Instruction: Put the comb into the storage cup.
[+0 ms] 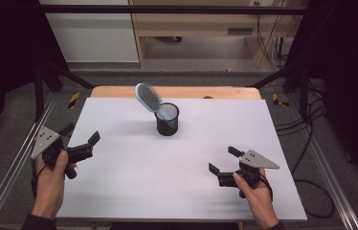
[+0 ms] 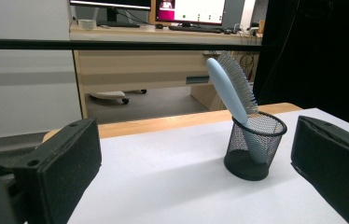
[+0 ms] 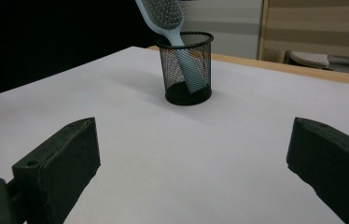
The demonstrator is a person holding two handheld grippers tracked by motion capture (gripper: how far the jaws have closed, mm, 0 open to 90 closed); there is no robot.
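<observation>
High view: left gripper at the bench's left edge, jaws wide, empty; right gripper at front right, jaws wide too, empty. Both well apart from the black mesh cup, which stands upright toward the bench's far middle. Pale blue hairbrush sits handle-down in it, long axis leaning up and left, bristles facing right. Cup lies ahead-right of left gripper, ahead-left of right; neither clearly nearer.
</observation>
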